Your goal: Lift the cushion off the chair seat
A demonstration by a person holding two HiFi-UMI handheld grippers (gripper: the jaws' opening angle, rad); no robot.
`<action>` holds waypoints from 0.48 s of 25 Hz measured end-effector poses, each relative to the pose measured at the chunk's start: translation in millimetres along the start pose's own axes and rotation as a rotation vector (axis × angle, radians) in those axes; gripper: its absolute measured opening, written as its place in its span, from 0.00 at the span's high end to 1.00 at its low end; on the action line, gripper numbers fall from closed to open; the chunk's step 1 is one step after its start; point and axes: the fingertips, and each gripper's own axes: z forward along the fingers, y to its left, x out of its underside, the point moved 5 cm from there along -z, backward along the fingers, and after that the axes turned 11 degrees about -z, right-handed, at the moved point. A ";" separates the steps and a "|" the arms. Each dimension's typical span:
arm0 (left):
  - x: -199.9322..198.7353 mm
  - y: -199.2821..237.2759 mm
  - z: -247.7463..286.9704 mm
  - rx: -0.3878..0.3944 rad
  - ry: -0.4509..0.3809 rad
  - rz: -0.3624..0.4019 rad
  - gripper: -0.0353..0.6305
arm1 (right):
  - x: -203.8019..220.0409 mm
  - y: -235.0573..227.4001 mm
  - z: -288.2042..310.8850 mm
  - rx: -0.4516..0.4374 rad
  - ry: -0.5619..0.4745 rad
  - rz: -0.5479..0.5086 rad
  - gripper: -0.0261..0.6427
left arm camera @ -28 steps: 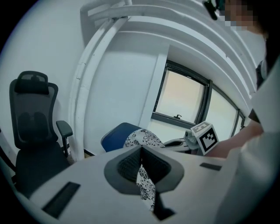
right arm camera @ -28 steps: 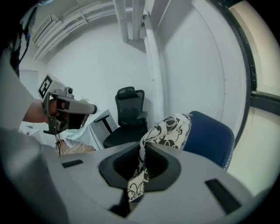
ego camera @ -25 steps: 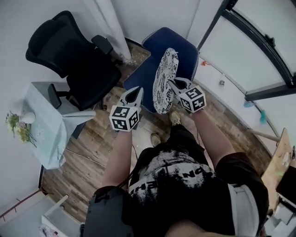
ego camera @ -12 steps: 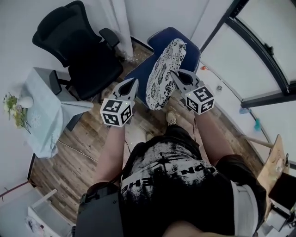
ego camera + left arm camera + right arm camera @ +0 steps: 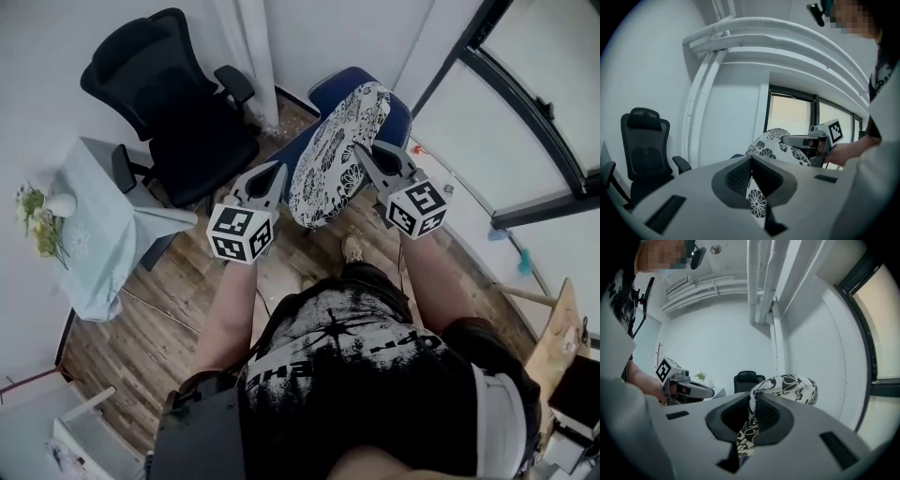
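A white cushion (image 5: 336, 155) with a black flower print hangs in the air above the blue chair (image 5: 403, 120), held up by its two edges. My left gripper (image 5: 277, 170) is shut on the cushion's left edge, and a fold of printed cloth (image 5: 757, 200) shows pinched between its jaws. My right gripper (image 5: 360, 150) is shut on the right edge, where the fabric (image 5: 749, 427) runs down between its jaws. Each gripper view shows the cushion's bulk (image 5: 774, 142) (image 5: 793, 385) beyond the jaws. Most of the chair seat is hidden under the cushion.
A black office chair (image 5: 178, 103) stands left of the blue chair. A small table with a pale cloth (image 5: 89, 230) and a potted plant (image 5: 39, 214) is at the far left. A dark window frame (image 5: 530, 89) runs along the right. My feet are on the wooden floor (image 5: 178, 291).
Both grippers have risen with the cushion between them. The cushion has come further up off the blue chair and now covers more of it in the head view.
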 end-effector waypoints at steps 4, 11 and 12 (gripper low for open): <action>-1.2 1.6 -1.4 0.001 0.000 -0.006 0.93 | -2.5 3.8 1.1 -0.012 -0.001 -0.007 0.92; 4.0 2.0 -1.2 -0.003 0.004 -0.015 0.93 | 3.0 6.9 0.4 -0.026 0.014 -0.009 0.92; 3.5 1.7 -1.0 -0.002 0.003 -0.014 0.93 | 3.3 6.9 0.3 -0.026 0.014 -0.009 0.92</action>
